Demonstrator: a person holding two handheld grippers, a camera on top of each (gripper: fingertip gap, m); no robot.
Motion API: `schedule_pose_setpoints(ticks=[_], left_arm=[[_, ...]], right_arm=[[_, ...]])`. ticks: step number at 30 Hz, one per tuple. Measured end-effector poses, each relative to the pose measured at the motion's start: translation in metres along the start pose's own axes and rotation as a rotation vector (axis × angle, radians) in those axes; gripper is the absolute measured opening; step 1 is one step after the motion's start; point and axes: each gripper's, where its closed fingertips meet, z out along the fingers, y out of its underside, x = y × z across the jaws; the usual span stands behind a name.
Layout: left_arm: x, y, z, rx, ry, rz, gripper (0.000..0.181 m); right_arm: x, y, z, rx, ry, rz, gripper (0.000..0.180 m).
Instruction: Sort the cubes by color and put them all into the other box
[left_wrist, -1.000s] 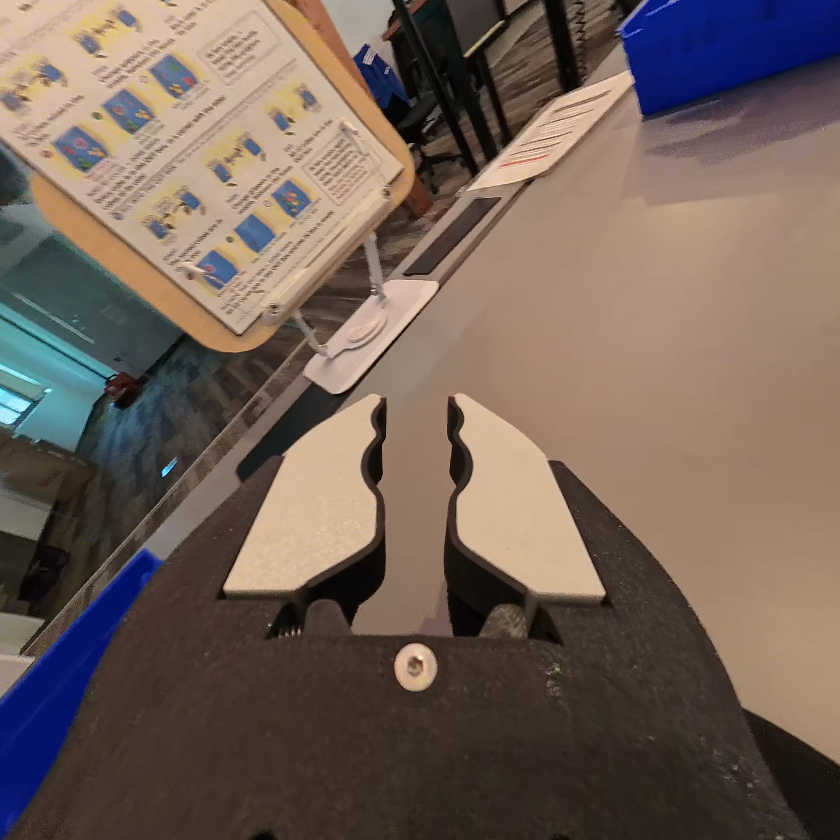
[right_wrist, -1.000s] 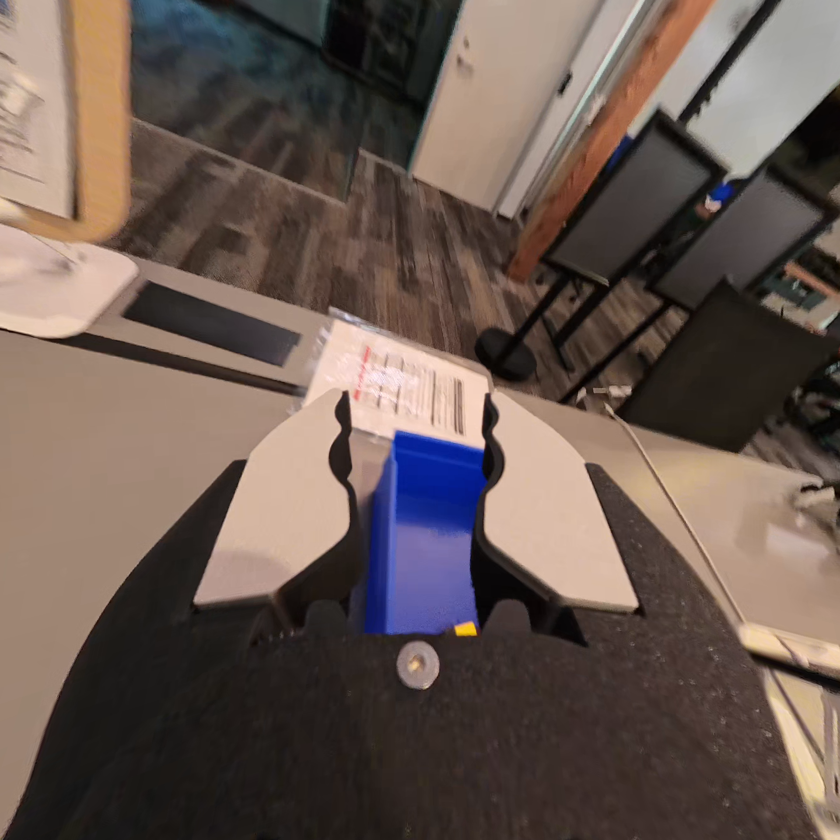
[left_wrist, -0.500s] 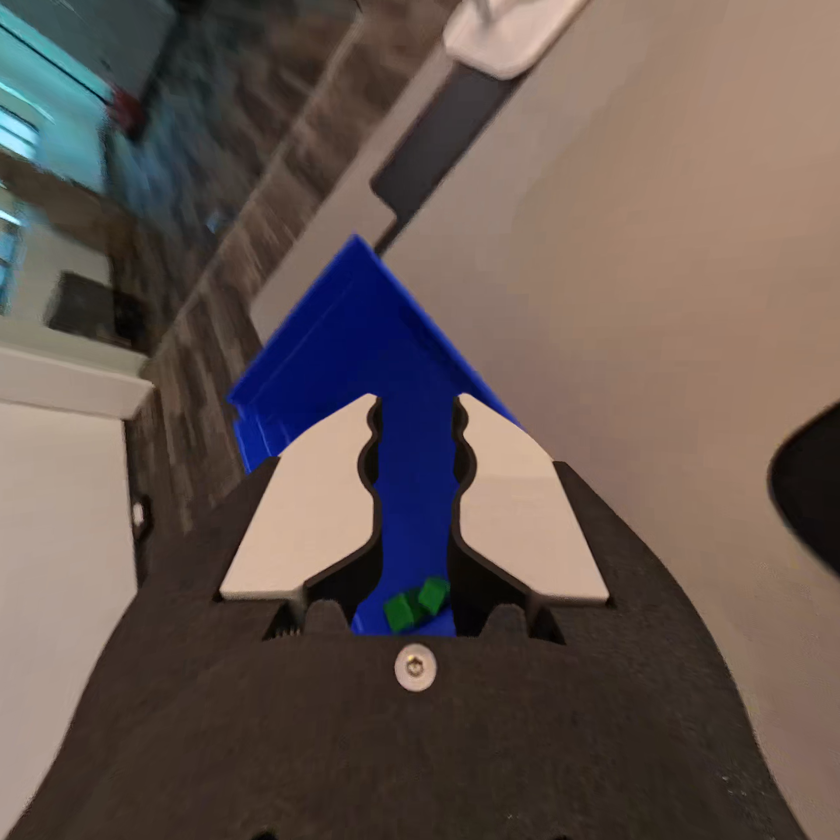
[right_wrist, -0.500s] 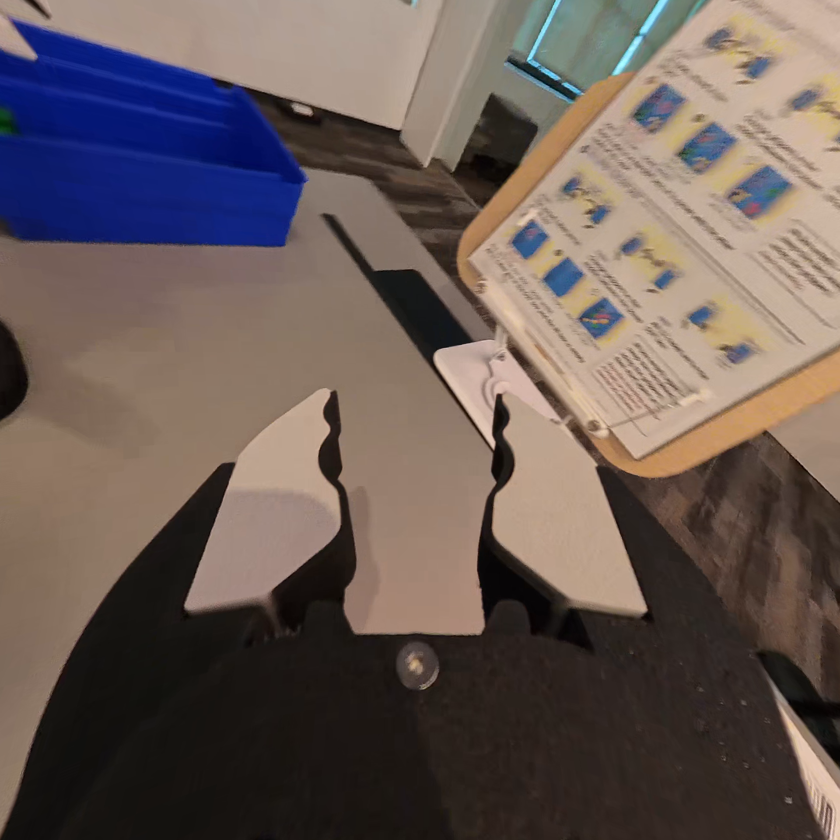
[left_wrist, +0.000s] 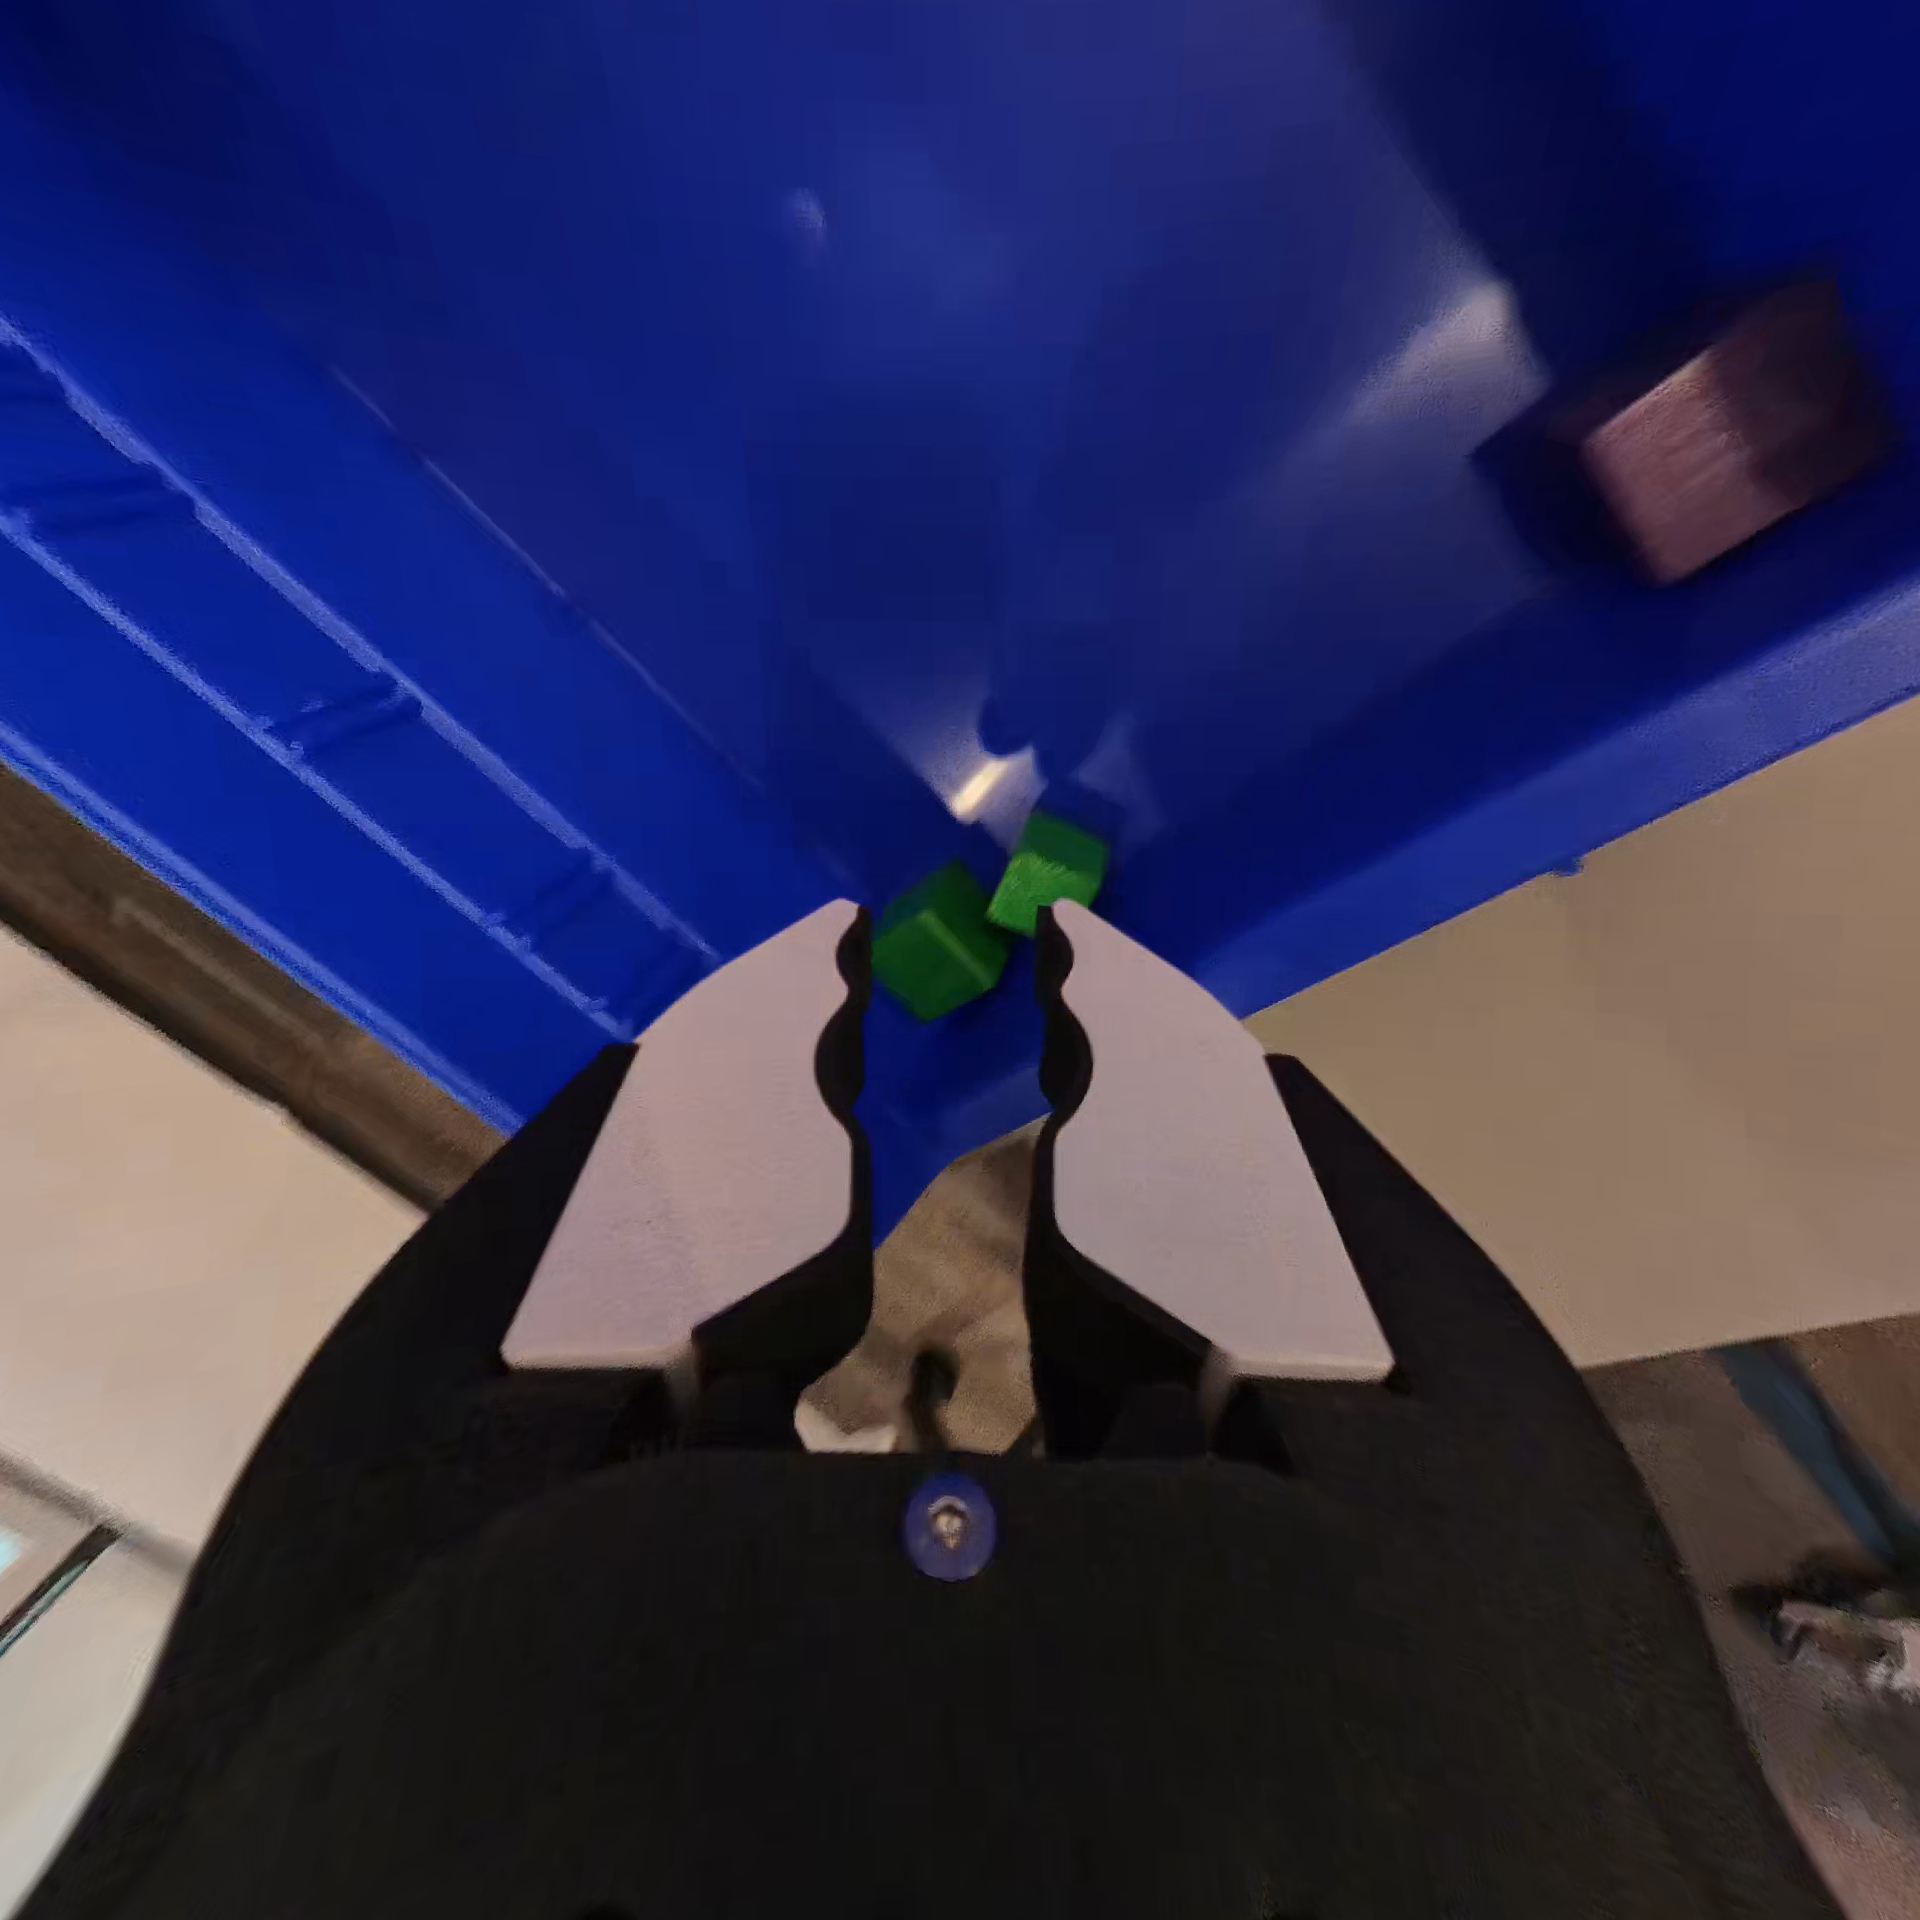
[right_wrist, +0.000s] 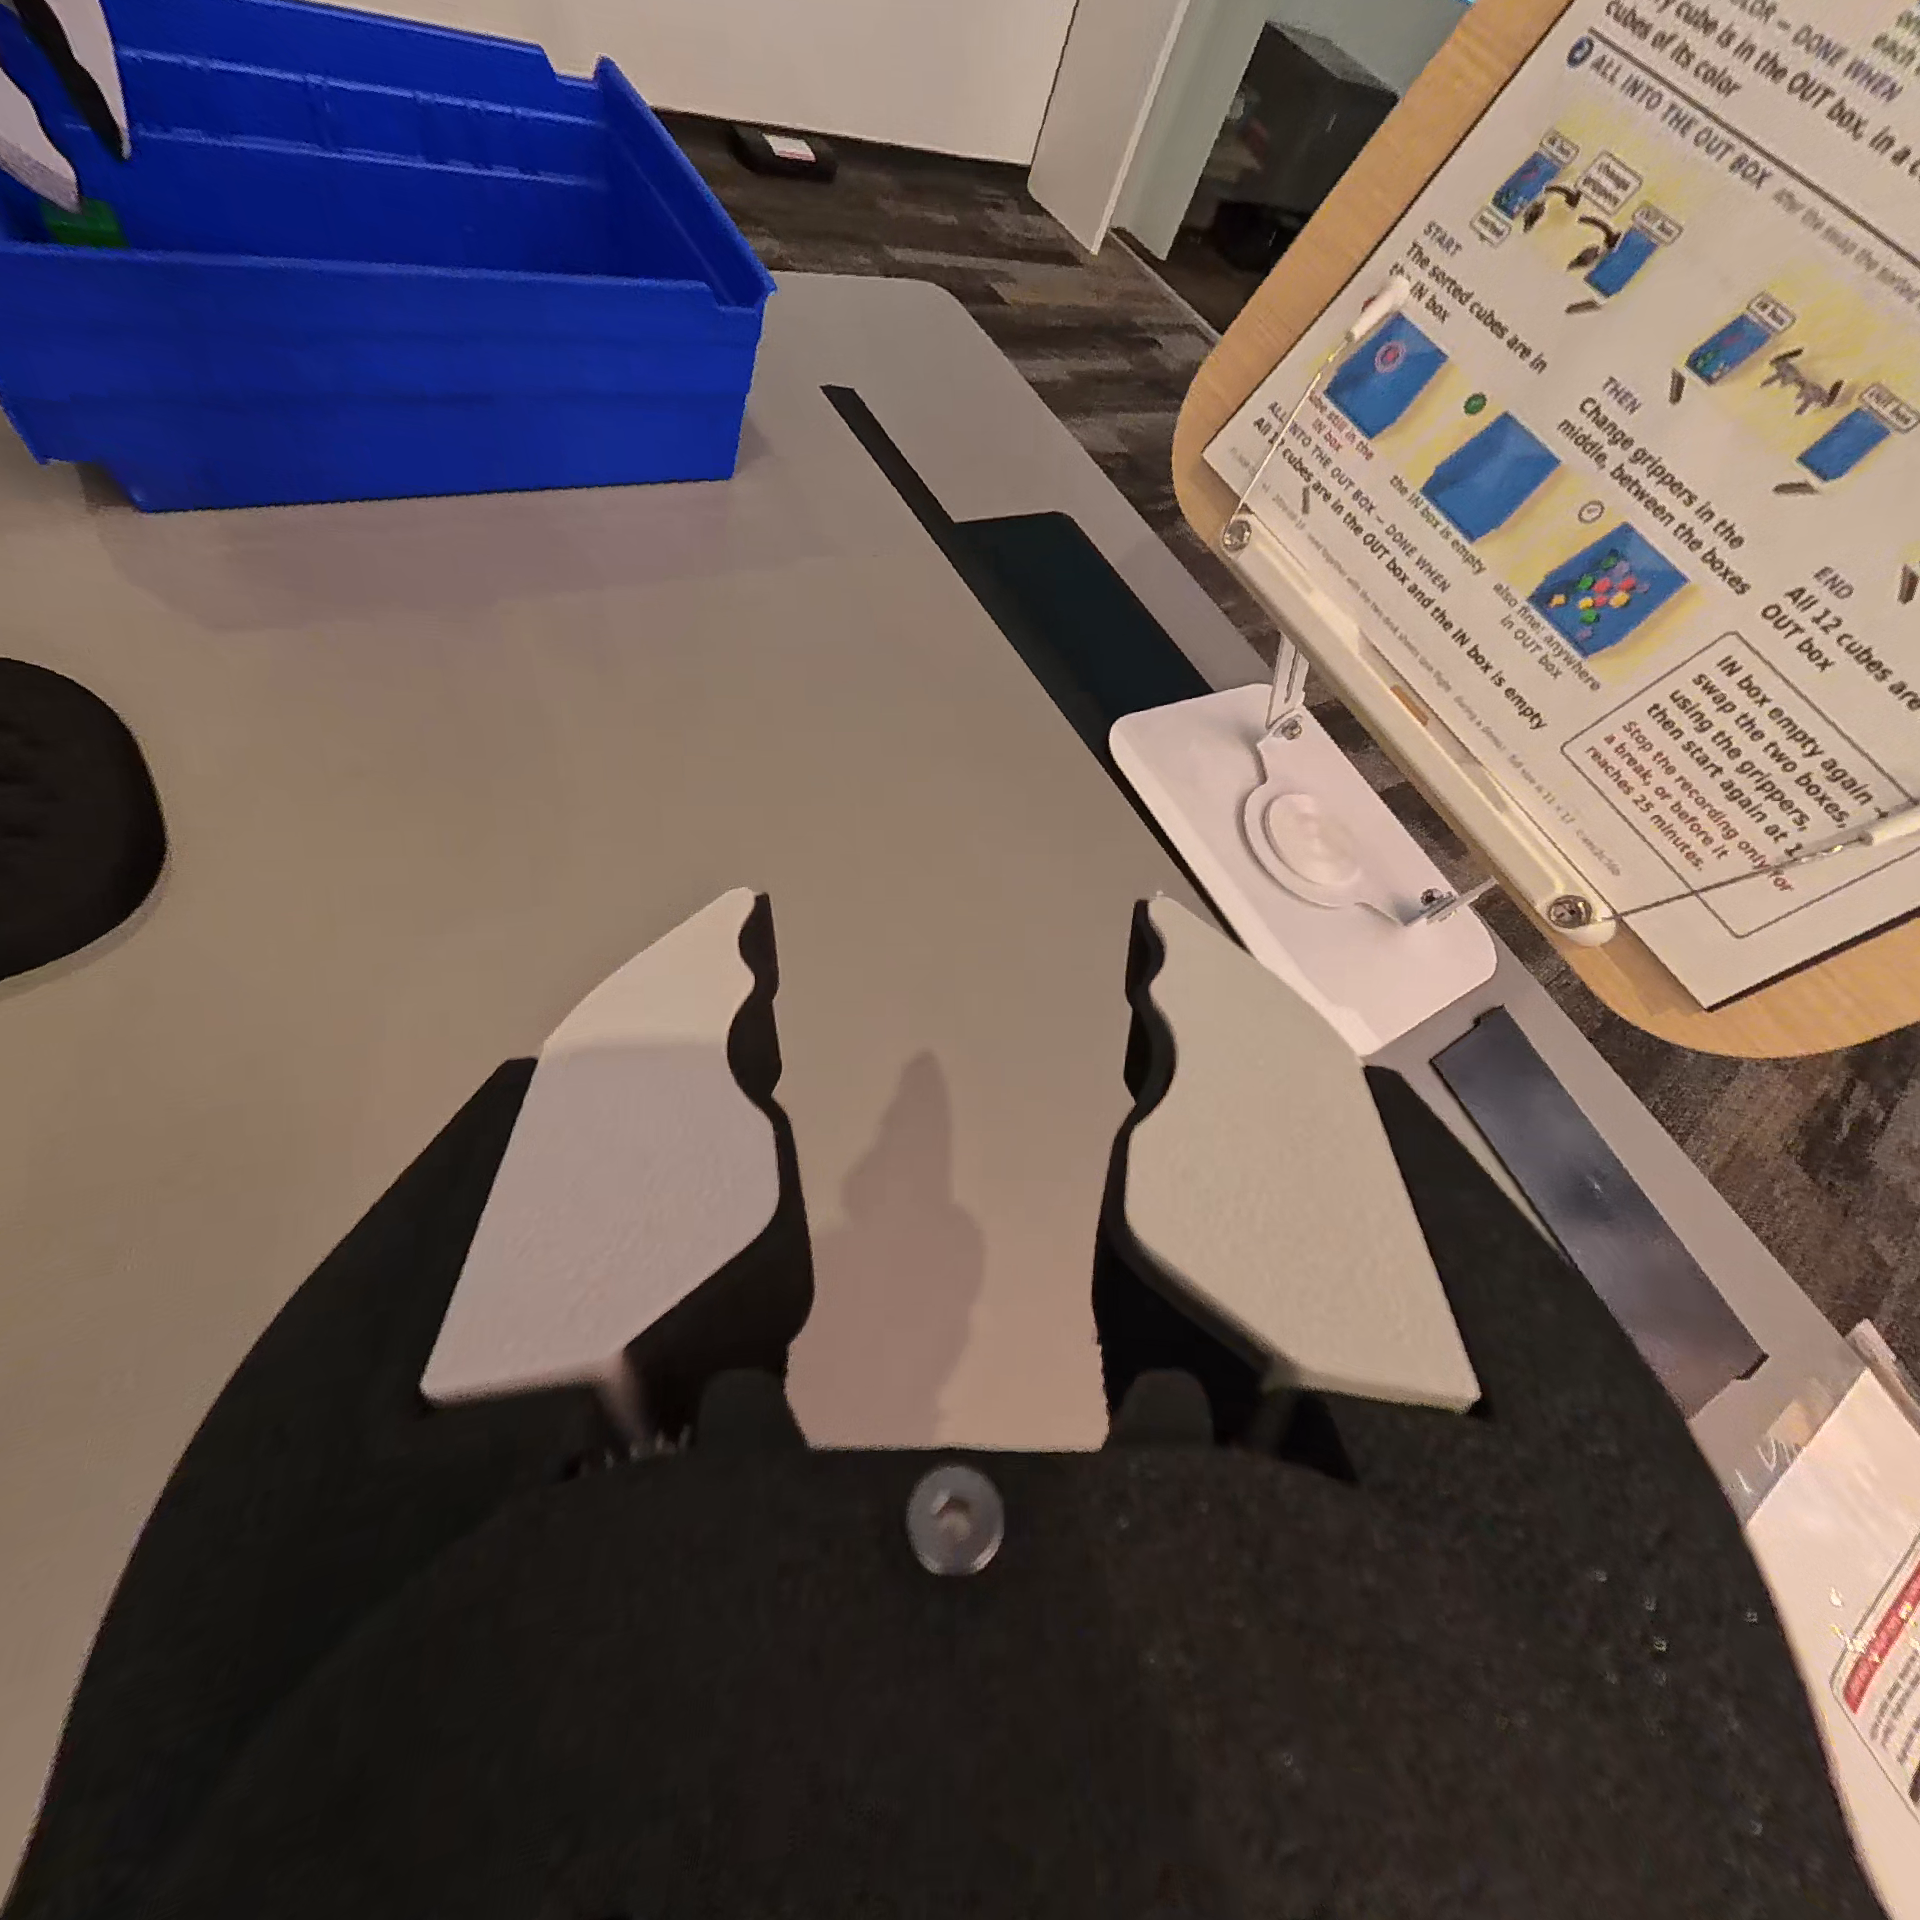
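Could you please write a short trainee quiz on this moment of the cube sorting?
1. True or false: the left gripper has a green cube clamped in its jaws.
2. Which cubes show in the blue box in the left view? A) two green, one dark B) three yellow C) none
3. Fill in: the right gripper hovers over the bare ____.

Key: 1. False, the jaws are open just short of the cubes. 2. A, the dark cube sits apart. 3. Table.
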Motion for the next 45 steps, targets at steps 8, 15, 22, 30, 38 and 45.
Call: schedule_pose_setpoints(ticks=[8,15,22,30,38,45], left_arm=[[-0.025,0.031,0.009,-0.297,-0.121,0.413,0.025],[-0.018,0.026,0.021,-0.294,-0.045,0.432,0.022],[-0.022,0.021,0.031,-0.297,-0.080,0.481,0.014],[-0.033,0.006,0.036,-0.204,-0.147,0.392,0.011],[-0.019,0.023,0.016,-0.201,-0.024,0.414,0.015],[-0.005,0.030,0.026,-0.363,0.148,0.126,0.014]], right_arm=[[0.002,0.018,0.010,-0.059,-0.018,0.010,0.064],[0.002,0.028,0.015,-0.092,-0.038,0.011,0.064],[0.007,0.028,0.011,-0.084,-0.046,0.035,0.063],[0.008,0.028,0.008,-0.082,-0.049,0.039,0.063],[0.002,0.033,0.012,-0.106,-0.083,0.036,0.063],[0.003,0.041,0.015,-0.139,-0.082,0.041,0.062]])
